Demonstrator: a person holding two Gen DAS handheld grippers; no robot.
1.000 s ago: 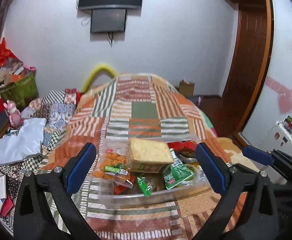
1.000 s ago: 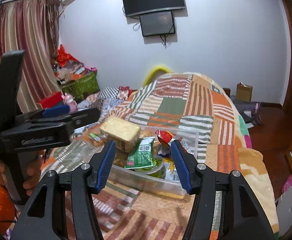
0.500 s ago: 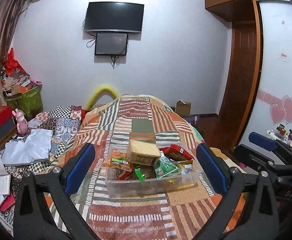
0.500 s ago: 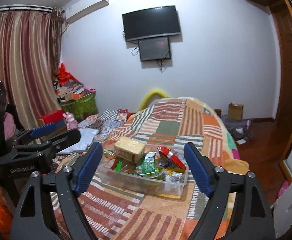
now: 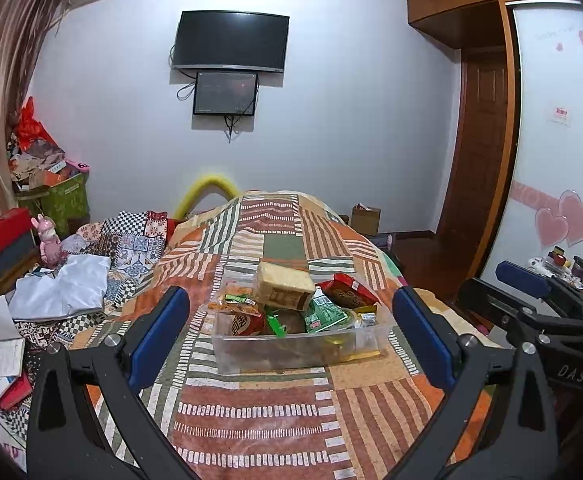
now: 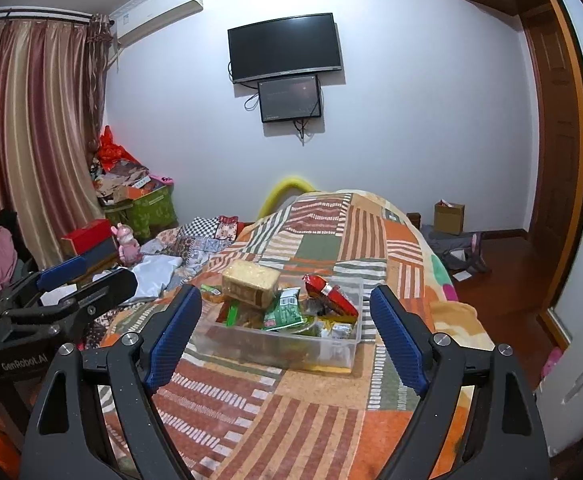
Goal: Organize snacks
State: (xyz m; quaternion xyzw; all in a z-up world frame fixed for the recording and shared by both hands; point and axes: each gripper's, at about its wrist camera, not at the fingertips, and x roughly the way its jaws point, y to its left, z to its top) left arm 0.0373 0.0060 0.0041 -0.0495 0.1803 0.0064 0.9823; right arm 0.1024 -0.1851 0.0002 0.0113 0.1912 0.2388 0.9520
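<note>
A clear plastic bin [image 5: 291, 340] stands on the patchwork blanket, heaped with snacks. A wrapped bread block [image 5: 285, 284] lies on top, beside a green packet [image 5: 323, 312], a red packet [image 5: 347, 288] and an orange bag [image 5: 235, 306]. My left gripper [image 5: 289, 296] is open, short of the bin, nothing between its blue pads. In the right wrist view the same bin [image 6: 275, 346] and bread block [image 6: 251, 282] lie ahead of my right gripper [image 6: 285, 294], which is open and empty too. Each gripper shows at the edge of the other's view.
The striped blanket [image 5: 275, 412] covers the bed around the bin. Loose cloth, a notebook and a pink toy [image 5: 49, 236] lie to the left, with a green box [image 6: 147, 212] and curtains behind. A wooden door [image 5: 475, 152] and floor are to the right.
Both grippers have drawn back from the bin, which now looks smaller and farther off. The right jaws have spread from narrow to wide. Both cameras tilted up, showing more wall.
</note>
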